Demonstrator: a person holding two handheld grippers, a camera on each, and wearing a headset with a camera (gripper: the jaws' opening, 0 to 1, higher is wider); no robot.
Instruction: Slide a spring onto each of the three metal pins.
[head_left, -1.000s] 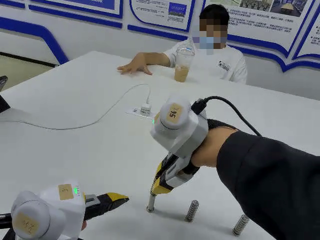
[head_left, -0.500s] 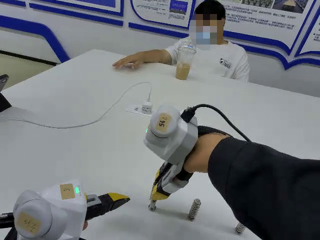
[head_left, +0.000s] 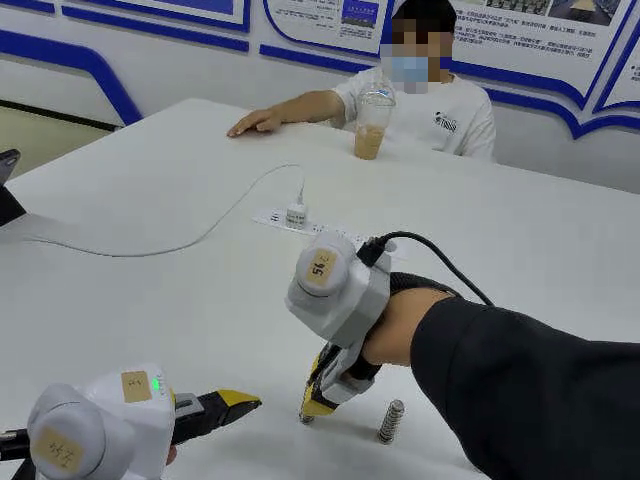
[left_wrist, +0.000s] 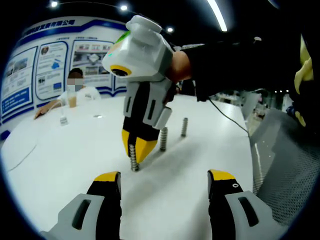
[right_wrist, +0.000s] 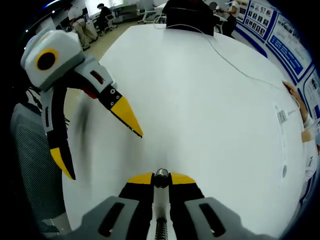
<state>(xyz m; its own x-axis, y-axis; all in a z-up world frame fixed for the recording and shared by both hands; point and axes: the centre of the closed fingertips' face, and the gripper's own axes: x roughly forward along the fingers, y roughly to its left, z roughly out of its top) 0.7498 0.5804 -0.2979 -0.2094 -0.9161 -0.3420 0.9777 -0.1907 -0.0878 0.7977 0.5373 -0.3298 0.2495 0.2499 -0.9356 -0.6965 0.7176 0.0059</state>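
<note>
My right gripper (head_left: 316, 406) points down at the white table (head_left: 180, 290), shut on a spring (left_wrist: 133, 159) that stands upright on a pin. Its own view has the jaws closed around the pin's round metal top (right_wrist: 160, 178), with coils of the spring (right_wrist: 160, 227) below. A second spring (head_left: 390, 421) stands upright just to the right, and the left gripper view shows it (left_wrist: 163, 138) with a third spring (left_wrist: 184, 127) behind. My left gripper (head_left: 238, 401) lies low at the left, open with nothing between its fingers (left_wrist: 107, 180), and aims at the right gripper (left_wrist: 137, 149).
A person sits at the far side with a hand (head_left: 256, 121) on the table beside a plastic cup of drink (head_left: 370, 125). A charger plug (head_left: 295, 215) with a long white cable lies mid-table. A mesh chair (left_wrist: 285, 165) stands by the table's edge.
My right gripper has sunk lower along the pin, so its tips are now close to the table. The left gripper has stayed where it was.
</note>
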